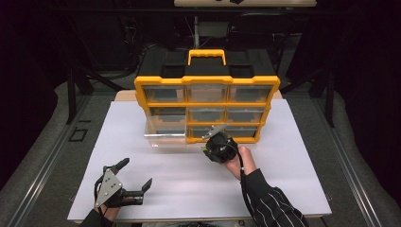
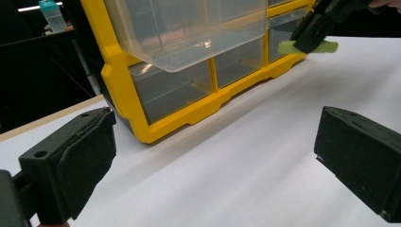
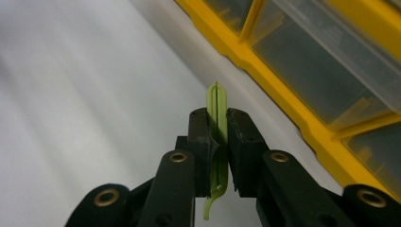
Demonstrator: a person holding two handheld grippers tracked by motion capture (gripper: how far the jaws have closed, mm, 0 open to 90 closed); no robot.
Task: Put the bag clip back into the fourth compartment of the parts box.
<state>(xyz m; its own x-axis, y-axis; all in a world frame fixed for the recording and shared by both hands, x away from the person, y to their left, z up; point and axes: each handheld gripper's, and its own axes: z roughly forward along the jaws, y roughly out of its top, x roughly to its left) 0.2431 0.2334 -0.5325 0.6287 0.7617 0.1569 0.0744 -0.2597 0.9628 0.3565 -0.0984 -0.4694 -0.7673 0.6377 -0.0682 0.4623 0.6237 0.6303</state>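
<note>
A yellow organizer (image 1: 207,80) with clear drawers stands at the back of the white board. One clear drawer (image 1: 165,132) of its left column is pulled out, and in the left gripper view this drawer (image 2: 189,33) hangs above the bottom-left one. My right gripper (image 1: 210,147) hovers just in front of the organizer's bottom row, to the right of the open drawer. It is shut on a thin light-green piece (image 3: 216,101) that stands edge-on between the pads. My left gripper (image 1: 137,172) rests near the front left of the board, open with nothing in it (image 2: 213,161).
The white board (image 1: 293,179) covers a table with dark floor on both sides. The organizer carries a yellow handle (image 1: 206,53) on its black top. The other drawers look closed. Bare board lies between the two grippers.
</note>
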